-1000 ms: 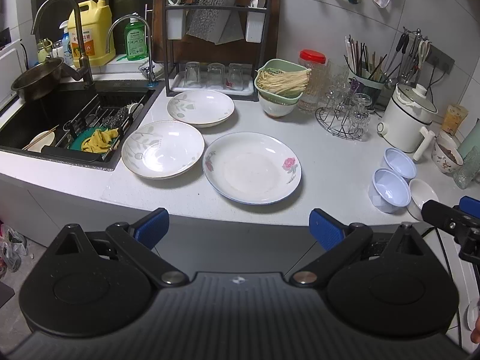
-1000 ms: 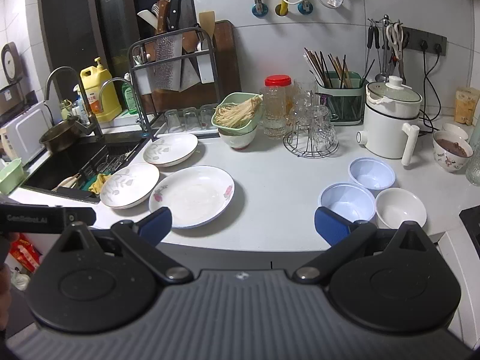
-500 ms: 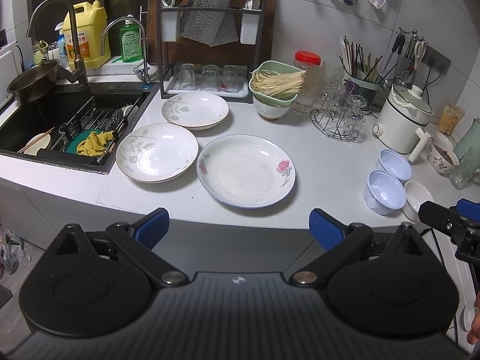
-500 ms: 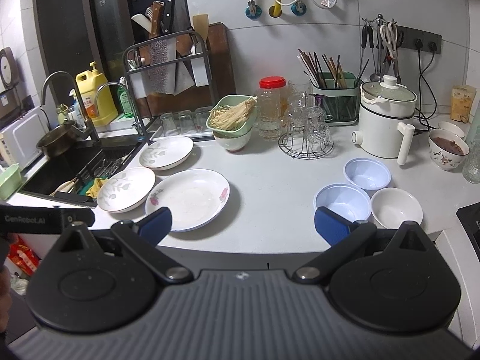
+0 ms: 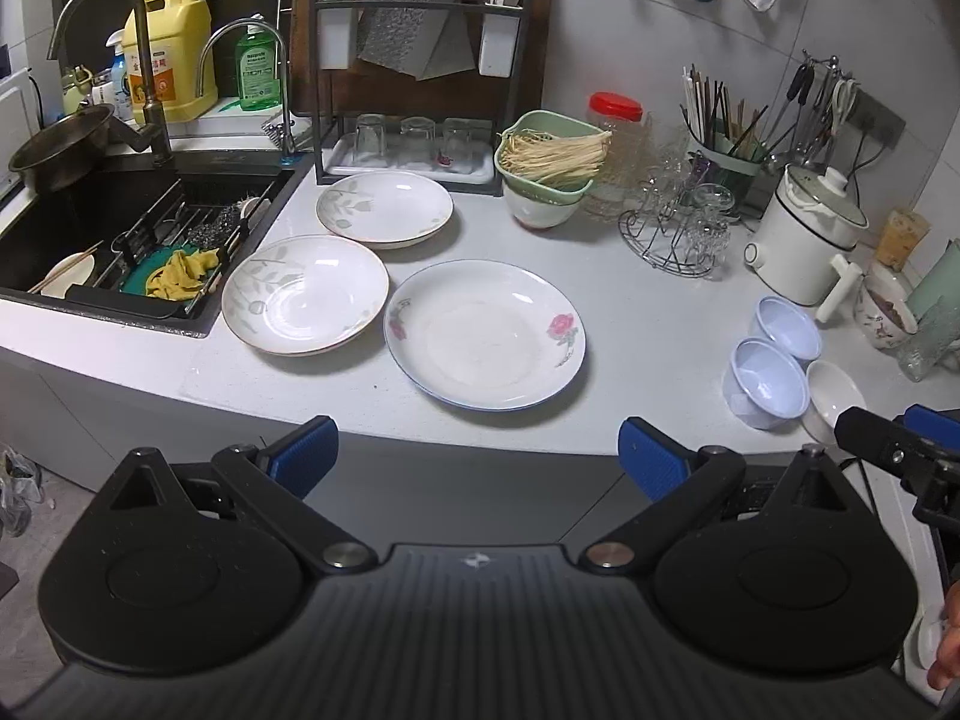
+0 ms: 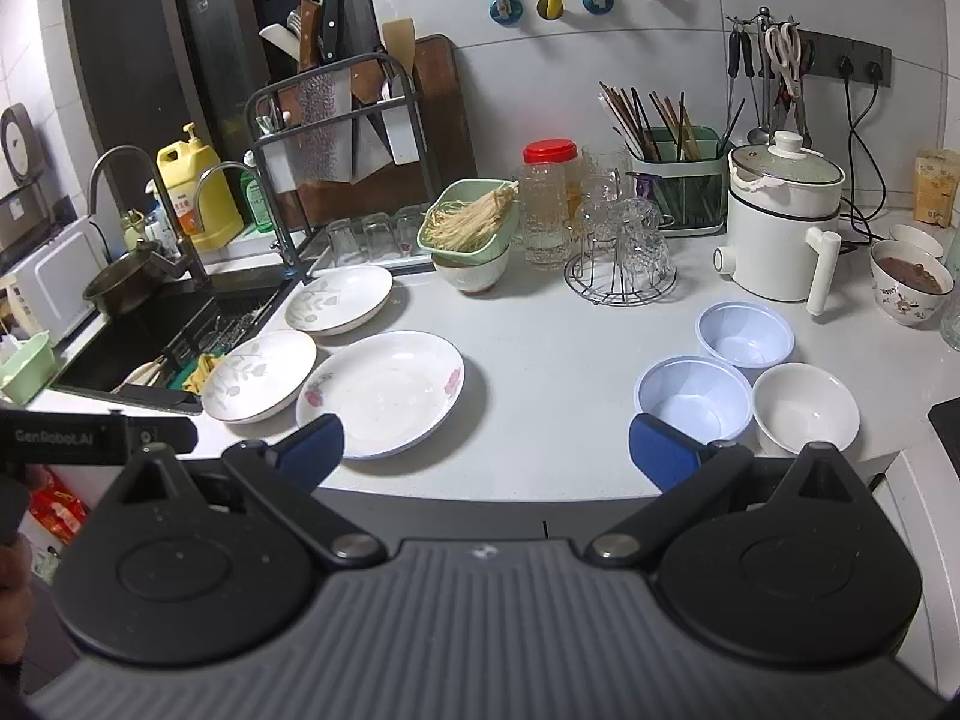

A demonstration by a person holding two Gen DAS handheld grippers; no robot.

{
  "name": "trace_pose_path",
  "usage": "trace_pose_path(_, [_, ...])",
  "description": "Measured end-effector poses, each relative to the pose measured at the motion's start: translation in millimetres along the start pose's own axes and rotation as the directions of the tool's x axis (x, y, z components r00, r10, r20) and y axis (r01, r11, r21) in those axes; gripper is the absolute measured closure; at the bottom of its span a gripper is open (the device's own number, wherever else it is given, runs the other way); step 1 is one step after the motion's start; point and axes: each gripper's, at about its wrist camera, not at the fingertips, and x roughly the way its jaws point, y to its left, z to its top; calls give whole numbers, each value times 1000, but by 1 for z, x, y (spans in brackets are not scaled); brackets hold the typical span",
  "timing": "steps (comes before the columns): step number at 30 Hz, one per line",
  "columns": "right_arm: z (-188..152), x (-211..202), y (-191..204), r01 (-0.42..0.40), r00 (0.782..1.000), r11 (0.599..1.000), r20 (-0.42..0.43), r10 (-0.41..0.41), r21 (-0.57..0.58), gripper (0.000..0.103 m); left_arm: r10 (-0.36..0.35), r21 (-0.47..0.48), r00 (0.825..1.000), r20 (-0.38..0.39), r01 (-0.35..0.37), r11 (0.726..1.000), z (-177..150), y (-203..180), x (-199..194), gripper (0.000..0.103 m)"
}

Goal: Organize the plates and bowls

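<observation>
Three white plates lie on the counter: a rose-patterned plate (image 5: 486, 333) (image 6: 384, 391) in front, a leaf-patterned plate (image 5: 306, 294) (image 6: 259, 373) to its left, another leaf-patterned plate (image 5: 384, 209) (image 6: 339, 299) behind. At the right sit two light blue bowls (image 5: 763, 373) (image 6: 693, 399), (image 5: 787, 327) (image 6: 744, 333) and a white bowl (image 5: 834, 391) (image 6: 805, 407). My left gripper (image 5: 477, 456) is open and empty, in front of the counter edge below the rose plate. My right gripper (image 6: 486, 450) is open and empty, in front of the counter edge between the plates and the bowls.
A sink (image 5: 90, 222) with a rack and a yellow cloth is at the left. A knife rack with glasses (image 5: 414, 138), a green basket of noodles on a bowl (image 5: 549, 165), a glass stand (image 5: 678, 228) and a white electric pot (image 5: 807, 240) line the back.
Both grippers have drawn slightly back and up from the counter, so the plates and bowls look a little smaller. Nothing on the counter has moved.
</observation>
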Motion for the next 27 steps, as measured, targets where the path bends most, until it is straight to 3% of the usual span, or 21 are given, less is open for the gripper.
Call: trace_pose_path(27, [14, 25, 23, -14, 1000, 999, -14, 15, 36, 0, 9, 3, 999, -38, -9, 1000, 32, 33, 30, 2])
